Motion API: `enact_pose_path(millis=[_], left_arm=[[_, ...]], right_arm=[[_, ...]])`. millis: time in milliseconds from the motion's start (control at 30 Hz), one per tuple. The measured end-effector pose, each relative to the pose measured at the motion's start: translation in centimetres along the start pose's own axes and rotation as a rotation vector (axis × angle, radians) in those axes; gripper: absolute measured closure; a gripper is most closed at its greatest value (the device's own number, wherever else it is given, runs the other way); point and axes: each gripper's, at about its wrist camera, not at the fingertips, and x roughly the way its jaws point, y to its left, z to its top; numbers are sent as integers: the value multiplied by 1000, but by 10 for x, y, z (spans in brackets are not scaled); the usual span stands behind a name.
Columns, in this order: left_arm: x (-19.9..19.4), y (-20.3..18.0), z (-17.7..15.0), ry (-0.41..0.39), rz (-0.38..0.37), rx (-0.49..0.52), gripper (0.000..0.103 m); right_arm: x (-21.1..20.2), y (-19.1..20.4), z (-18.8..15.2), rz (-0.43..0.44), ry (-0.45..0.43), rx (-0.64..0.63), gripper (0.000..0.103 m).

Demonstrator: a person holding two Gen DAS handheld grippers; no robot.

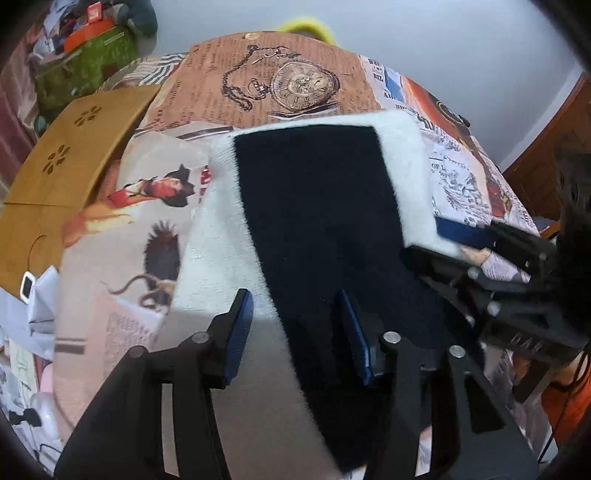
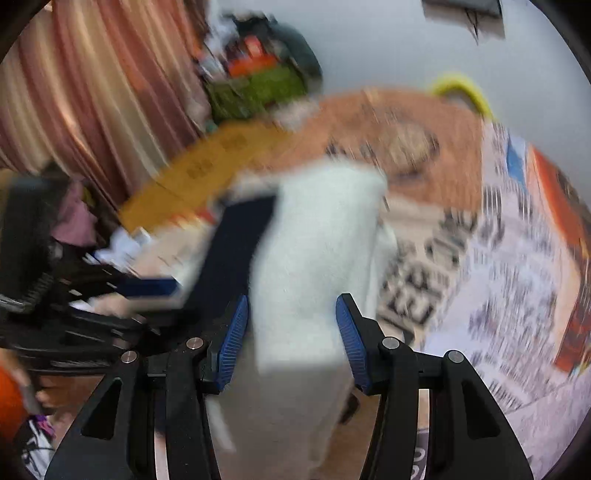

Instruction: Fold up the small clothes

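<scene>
So the white fuzzy cloth with the dark navy panel down its middle (image 1: pixel 314 229) is lying across the table covered in a vintage newspaper-print cloth (image 1: pixel 295 74), and its near end hangs off the table's near edge toward the cameras. The left gripper (image 1: pixel 299 332) has its blue-padded fingers (image 1: pixel 240 332) spread apart, one over the white strip and one over the navy, and I can't see them pinching anything. The right gripper (image 2: pixel 291 339) is also spread wide, with the white side of the cloth (image 2: pixel 317 258) running between its pads, not clamped as far as I can tell; that view is really motion-blurred though. In the left view the right gripper (image 1: pixel 476 236) sits at the cloth's right edge, right against the white border, so that side is pretty crowded. Off the table's left edge there's a flat tan wooden board with cut-out flower holes (image 1: pixel 74 147), just beside the cloth's far left corner, and behind it a green box with orange stuff piled on top (image 1: pixel 88 48). The tablecloth print shows a pocket watch on a chain (image 1: pixel 295 83) near the far edge and a cowboy figure (image 1: pixel 162 188) on the left; the only writing I can half read is "OF L" on the right side, the rest is too small or smeared. Something yellow (image 1: pixel 306 27) pokes up behind the far edge. Pink curtains (image 2: pixel 92 92) hang on the left in the right view.
</scene>
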Motion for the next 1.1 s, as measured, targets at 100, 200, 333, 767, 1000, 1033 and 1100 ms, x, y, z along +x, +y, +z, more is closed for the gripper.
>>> enact_pose_path(millis=[100,200,333,767,1000,1033,1100], left_arm=[[-2,-6,2,-9,20,20,51],[-18,-1,3,-22,19,-4,52],[-57,0,-2,-88,71,-2,52],[-265,-68,-55,-538,99,125,49],[-344,-110,-115,-760,92,173,49],[-352,-115,-123,-784,93,180,49],[-366,-123,-139,-838,100,187,46]], right_arm=[[-8,-12,-8,21,-23,35,55],[-24,-17,-7,43,-22,64,55],[-64,-5,-8,24,-94,36,55],[-240,74,-17,17,-515,-65,55],[-311,124,-54,-34,-709,-148,55],[-318,132,-62,-42,-731,-155,55],[-324,139,-72,-57,-758,-158,55]])
